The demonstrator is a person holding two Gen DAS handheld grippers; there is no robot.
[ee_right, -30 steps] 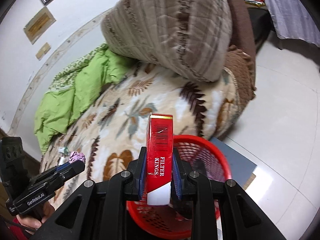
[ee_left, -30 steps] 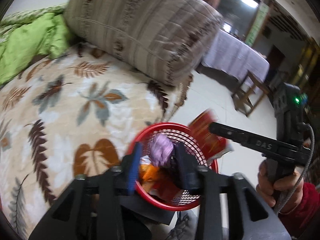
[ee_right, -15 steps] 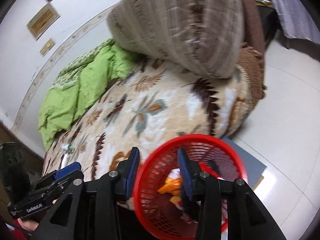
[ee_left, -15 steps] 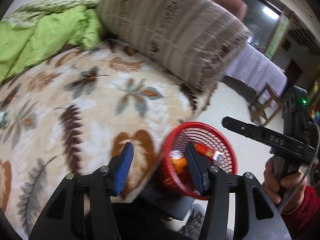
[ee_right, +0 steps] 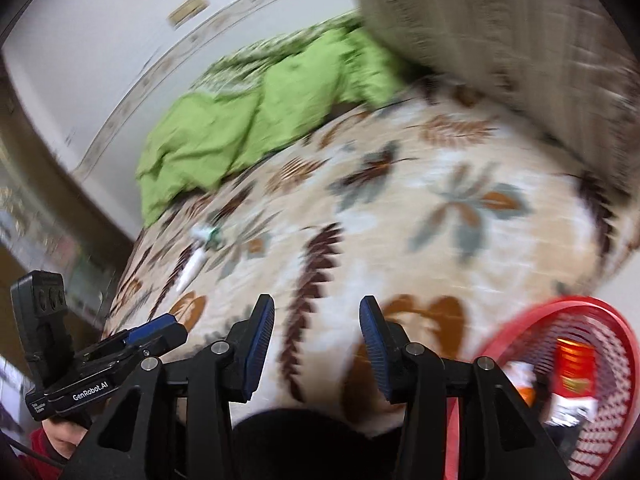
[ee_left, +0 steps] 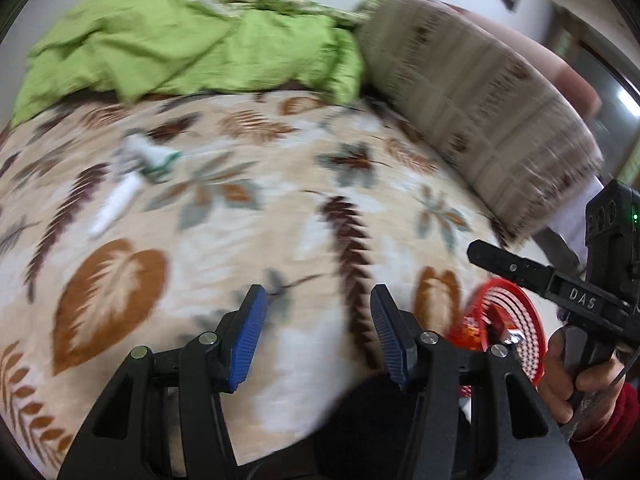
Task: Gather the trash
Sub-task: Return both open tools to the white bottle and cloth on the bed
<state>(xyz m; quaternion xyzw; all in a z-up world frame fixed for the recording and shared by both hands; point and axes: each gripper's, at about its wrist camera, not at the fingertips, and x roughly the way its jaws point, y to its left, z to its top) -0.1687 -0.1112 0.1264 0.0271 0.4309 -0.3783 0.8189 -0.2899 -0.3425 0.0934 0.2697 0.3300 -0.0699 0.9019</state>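
A red mesh basket [ee_right: 592,396] sits at the bed's edge, low on the right, with a red cigarette pack [ee_right: 574,370] and orange wrappers inside; the left wrist view shows this basket [ee_left: 516,324] too. Blurred white and green trash [ee_left: 138,160] lies on the leaf-patterned blanket [ee_left: 280,208], with a white stick-like piece [ee_left: 114,204] beside it; both appear small as trash [ee_right: 206,236] in the right wrist view. My left gripper [ee_left: 318,328] hangs open and empty over the blanket. My right gripper [ee_right: 316,340] is empty too, its jaws opening.
A crumpled green quilt [ee_left: 192,48] lies at the back of the bed. A large striped brown cushion [ee_left: 476,92] fills the right end. A hand [ee_left: 568,372] in a red sleeve holds the right gripper's handle beside the basket.
The right gripper let go of the red cigarette pack, which now lies in the basket. Both grippers swung left, away from the basket, over the blanket. The purple wad left the left gripper's jaws.
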